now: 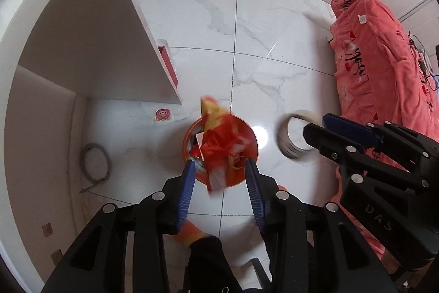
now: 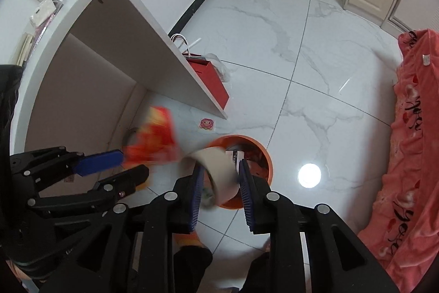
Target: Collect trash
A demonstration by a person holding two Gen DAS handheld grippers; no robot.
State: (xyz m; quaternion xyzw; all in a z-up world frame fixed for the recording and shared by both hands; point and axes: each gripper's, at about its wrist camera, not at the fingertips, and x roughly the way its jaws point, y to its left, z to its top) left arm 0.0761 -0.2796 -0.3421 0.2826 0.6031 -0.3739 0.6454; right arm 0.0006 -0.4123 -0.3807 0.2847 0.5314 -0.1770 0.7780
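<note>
I am working two tools above an orange bin (image 1: 248, 147) on the white tiled floor (image 1: 274, 51). My left hand-held gripper (image 1: 219, 172) points straight down, its blue pads parted. A blurred red and yellow wrapper (image 1: 219, 136) hangs loose just beyond them, over the bin's mouth, with neither pad pressing on it. My right hand-held gripper (image 2: 221, 180) is angled steeply down, its pads also apart. A pale roll of tape (image 2: 216, 172) sits blurred between them, just above the bin's near rim (image 2: 263, 153); I judge it released rather than held. To the far left of both tools stands a white desk (image 2: 90, 18); to the right, a pink cover (image 2: 417, 128). To do this well, I should hold both tools centred over the opening until each piece drops inside, since the roll looks close to the rim.
</note>
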